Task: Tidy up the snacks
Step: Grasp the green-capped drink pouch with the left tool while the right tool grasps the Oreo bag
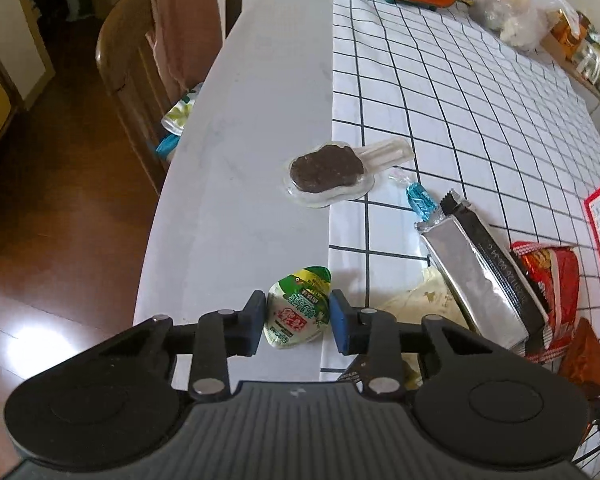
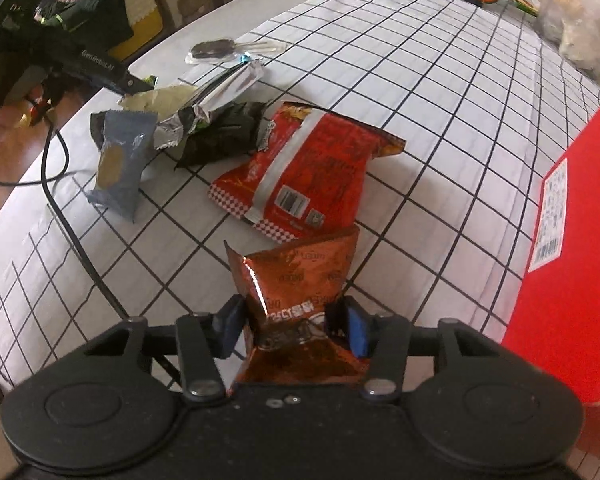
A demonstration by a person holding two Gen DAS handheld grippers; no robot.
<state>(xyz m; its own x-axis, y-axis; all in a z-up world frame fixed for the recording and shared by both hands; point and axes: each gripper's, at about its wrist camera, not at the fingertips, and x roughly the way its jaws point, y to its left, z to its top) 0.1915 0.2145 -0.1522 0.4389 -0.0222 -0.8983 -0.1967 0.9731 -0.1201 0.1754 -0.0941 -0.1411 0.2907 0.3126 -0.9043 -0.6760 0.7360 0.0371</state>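
Beside the red cardboard box (image 2: 560,264), the right gripper (image 2: 296,326) pinches a crinkled copper foil packet (image 2: 300,276); the left gripper (image 1: 298,316) clamps a green-and-white jelly cup (image 1: 300,308). Lift both straight, gently.

Green-white jelly cup (image 1: 298,312), foil lid up, on bare white table just left of grid cloth. Crumpled brown foil snack bag (image 2: 300,300) pinched mid-body, standing up off cloth. Red chip bag (image 2: 300,176) flat behind it, barcode side up; silver pkt (image 2: 216,96), blue-grey wrapper (image 2: 120,164) further back-left
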